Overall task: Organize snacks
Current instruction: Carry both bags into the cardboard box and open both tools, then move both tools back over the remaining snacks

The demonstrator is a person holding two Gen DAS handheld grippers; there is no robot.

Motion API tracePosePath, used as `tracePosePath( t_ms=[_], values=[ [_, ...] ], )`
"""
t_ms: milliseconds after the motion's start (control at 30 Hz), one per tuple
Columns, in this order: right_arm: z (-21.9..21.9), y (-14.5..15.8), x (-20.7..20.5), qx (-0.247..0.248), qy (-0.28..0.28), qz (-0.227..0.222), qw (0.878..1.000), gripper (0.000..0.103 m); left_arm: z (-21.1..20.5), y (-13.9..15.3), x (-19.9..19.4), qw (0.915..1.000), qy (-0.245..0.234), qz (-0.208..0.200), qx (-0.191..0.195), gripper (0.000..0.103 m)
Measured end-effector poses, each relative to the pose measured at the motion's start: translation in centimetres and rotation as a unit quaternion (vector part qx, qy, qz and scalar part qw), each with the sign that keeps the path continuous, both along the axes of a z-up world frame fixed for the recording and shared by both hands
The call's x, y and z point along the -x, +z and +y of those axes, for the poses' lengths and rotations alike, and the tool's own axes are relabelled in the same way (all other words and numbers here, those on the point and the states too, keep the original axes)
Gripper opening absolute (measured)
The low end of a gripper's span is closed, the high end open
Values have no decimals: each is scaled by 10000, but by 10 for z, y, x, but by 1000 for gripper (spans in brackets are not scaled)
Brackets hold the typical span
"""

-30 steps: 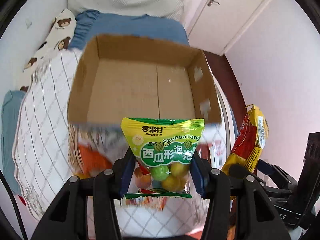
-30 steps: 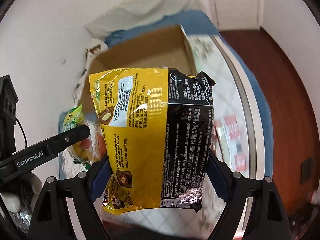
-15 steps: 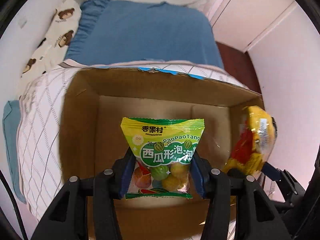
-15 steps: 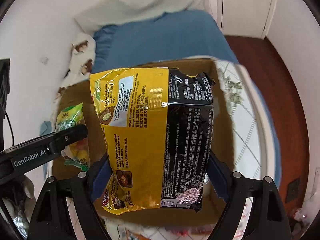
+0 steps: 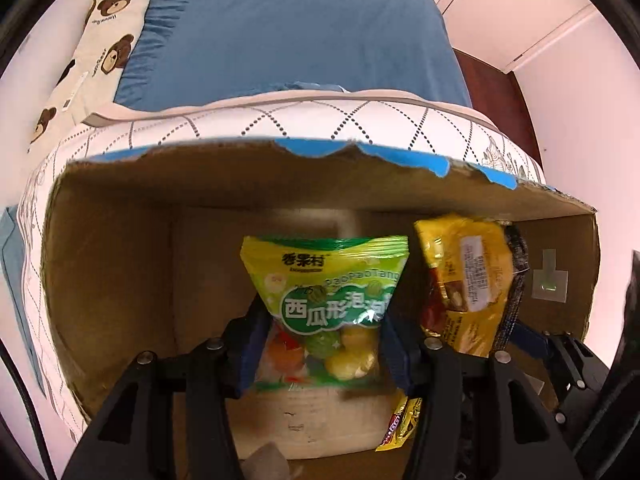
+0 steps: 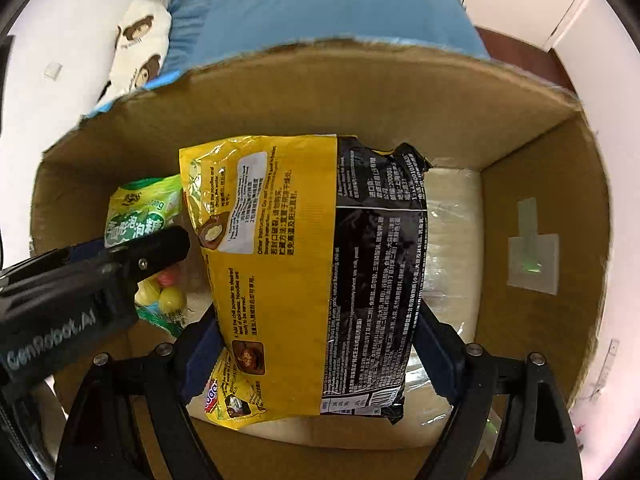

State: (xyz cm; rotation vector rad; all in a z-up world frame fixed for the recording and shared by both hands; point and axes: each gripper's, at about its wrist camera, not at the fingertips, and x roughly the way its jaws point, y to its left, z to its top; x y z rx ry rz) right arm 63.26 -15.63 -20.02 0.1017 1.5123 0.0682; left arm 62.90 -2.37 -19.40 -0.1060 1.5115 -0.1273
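My left gripper (image 5: 320, 354) is shut on a green candy bag (image 5: 326, 304) with coloured balls inside. It holds the bag inside an open cardboard box (image 5: 112, 264), above the floor. My right gripper (image 6: 316, 344) is shut on a yellow and black noodle packet (image 6: 304, 276), also inside the box (image 6: 544, 208). The packet shows to the right in the left wrist view (image 5: 468, 280). The candy bag (image 6: 140, 216) and the left gripper's fingers (image 6: 120, 264) show at the left of the right wrist view. The two packs hang side by side.
The box sits on a white quilted bed cover (image 5: 320, 120). A blue sheet (image 5: 288, 32) and a bear-print pillow (image 5: 92, 52) lie beyond it. Clear tape covers the box floor (image 6: 452, 240). A white wall and door are at the right.
Both grippers have moved forward and down into the box with their packs. A second ago the box was ahead of them; now its walls surround both packs.
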Motion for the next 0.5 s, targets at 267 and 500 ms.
tracePosePath(
  t_ms=[267,500],
  values=[
    [-6,-2,-3,-124,63,-80,9999,96,8,28,13,9994,93,-343,45,88],
    [-12,46,36,0,16,-577,9983,96,17,69,59,9954,109,-931,-208,88]
  ],
)
